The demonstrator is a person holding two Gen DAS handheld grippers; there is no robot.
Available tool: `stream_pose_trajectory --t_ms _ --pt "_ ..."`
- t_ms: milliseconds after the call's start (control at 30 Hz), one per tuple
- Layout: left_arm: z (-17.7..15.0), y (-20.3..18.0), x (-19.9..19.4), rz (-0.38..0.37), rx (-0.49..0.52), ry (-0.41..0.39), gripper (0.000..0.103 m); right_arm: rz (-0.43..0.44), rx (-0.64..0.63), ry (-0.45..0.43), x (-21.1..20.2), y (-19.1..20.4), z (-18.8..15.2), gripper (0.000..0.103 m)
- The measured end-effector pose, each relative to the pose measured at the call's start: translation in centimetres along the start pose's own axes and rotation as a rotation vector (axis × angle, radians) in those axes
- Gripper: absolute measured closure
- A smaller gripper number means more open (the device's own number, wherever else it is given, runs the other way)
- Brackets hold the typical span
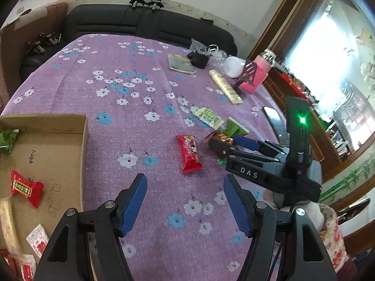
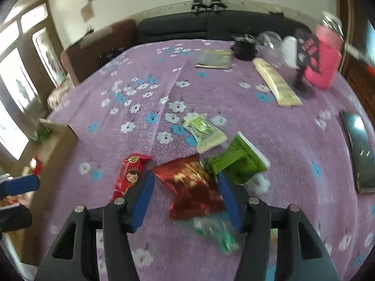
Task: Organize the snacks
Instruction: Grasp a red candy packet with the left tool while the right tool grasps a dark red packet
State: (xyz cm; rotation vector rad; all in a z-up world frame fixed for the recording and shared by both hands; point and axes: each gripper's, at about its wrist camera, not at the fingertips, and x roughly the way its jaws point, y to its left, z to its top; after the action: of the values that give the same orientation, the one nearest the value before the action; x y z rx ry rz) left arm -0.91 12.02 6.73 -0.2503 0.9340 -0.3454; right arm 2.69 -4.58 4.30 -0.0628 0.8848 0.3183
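Snack packets lie on a purple flowered tablecloth (image 1: 140, 107). My left gripper (image 1: 185, 187) is open and empty, just short of a long red packet (image 1: 189, 153). My right gripper (image 2: 185, 182) is open, its jaws on either side of a dark red foil packet (image 2: 192, 185); it also shows in the left wrist view (image 1: 222, 142). Around it lie a dark green packet (image 2: 239, 161), a pale green packet (image 2: 204, 132), a small green-white packet (image 2: 215, 231) and the long red packet (image 2: 129, 175). A cardboard box (image 1: 58, 145) at left holds several snacks.
At the far side lie a booklet (image 1: 180, 64), a cream tube (image 1: 226, 86), a pink bottle (image 1: 256, 76), a black cup (image 1: 199, 59) and a white lid (image 1: 233, 66). A dark phone (image 2: 361, 149) lies at the right edge. A black sofa (image 1: 150, 23) stands behind.
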Motion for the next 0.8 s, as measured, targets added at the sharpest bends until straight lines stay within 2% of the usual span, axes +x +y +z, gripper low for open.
stream_pose_trajectory --t_ms 67,133,300,467,533,667,733,767,800 --pt "0.3 -0.1 1.0 0.012 0.005 0.013 0.032 -0.017 -0.006 -0.003 0.2 0.2 0.1 0.053" --pt "0.5 -0.3 2.2 0.027 0.018 0.025 0.032 -0.039 -0.018 -0.003 0.1 -0.1 -0.1 0.069" --pt "0.6 -1.5 5.0 0.055 0.072 0.057 0.032 0.018 0.036 0.008 -0.7 -1.7 -0.4 0.079" --pt "1.2 -2.8 7.7 0.095 0.141 0.067 0.032 0.110 0.127 -0.021 -1.7 -3.1 -0.5 0.091" --pt "1.7 -3.1 8.8 0.106 0.154 0.070 0.032 0.138 0.151 -0.030 -2.0 -3.4 -0.5 0.099" --pt "2.4 -3.8 10.9 0.139 0.184 0.078 0.032 0.187 0.180 -0.059 -2.5 -4.2 -0.4 0.100" --pt "2.4 -4.5 11.3 0.187 0.245 0.070 0.044 0.203 0.196 -0.062 -2.4 -4.7 -0.5 0.099" --pt "2.4 -4.8 11.4 0.202 0.271 0.071 0.056 0.209 0.193 -0.056 -2.2 -4.8 -0.5 0.096" --pt "2.5 -4.8 11.2 0.204 0.277 0.074 0.070 0.215 0.184 -0.044 -1.9 -4.7 -0.5 0.083"
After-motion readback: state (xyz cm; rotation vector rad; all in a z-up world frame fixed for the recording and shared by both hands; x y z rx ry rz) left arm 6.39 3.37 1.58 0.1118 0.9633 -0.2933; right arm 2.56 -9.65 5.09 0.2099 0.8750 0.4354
